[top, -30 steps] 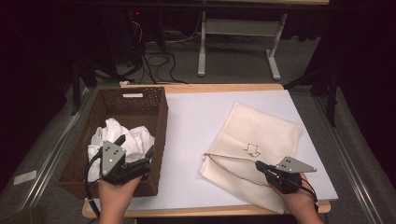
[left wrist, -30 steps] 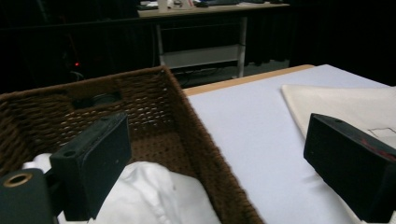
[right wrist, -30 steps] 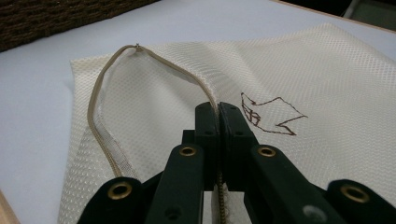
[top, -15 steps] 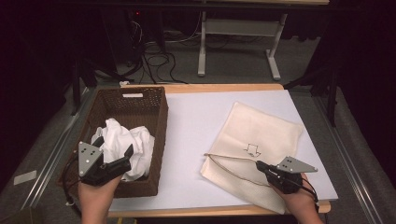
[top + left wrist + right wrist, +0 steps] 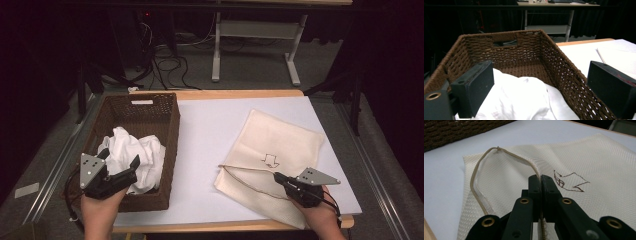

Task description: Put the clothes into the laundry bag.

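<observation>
Wicker makes up the one brown basket (image 5: 167, 125) on the left of my white-covered table (image 5: 210, 130), with one crumpled white cloth (image 5: 137, 157) in it and one cream mesh bag (image 5: 285, 145) lying flat to the right. My left gripper (image 5: 120, 167) hangs spread over the cloth at the basket's near end, touching nothing I can see, while my right gripper (image 5: 541, 178) is pinching the bag's opening edge. Dark room behind, with cables on the floor and a white desk frame (image 5: 255, 45).

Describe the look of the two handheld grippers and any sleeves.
Both the left gripper and the right gripper are black with blocky jaws, brass-coloured rivets and a grey three-cornered plate with dark dots on top. A black cable trails from each. Forearms show no sleeves.
</observation>
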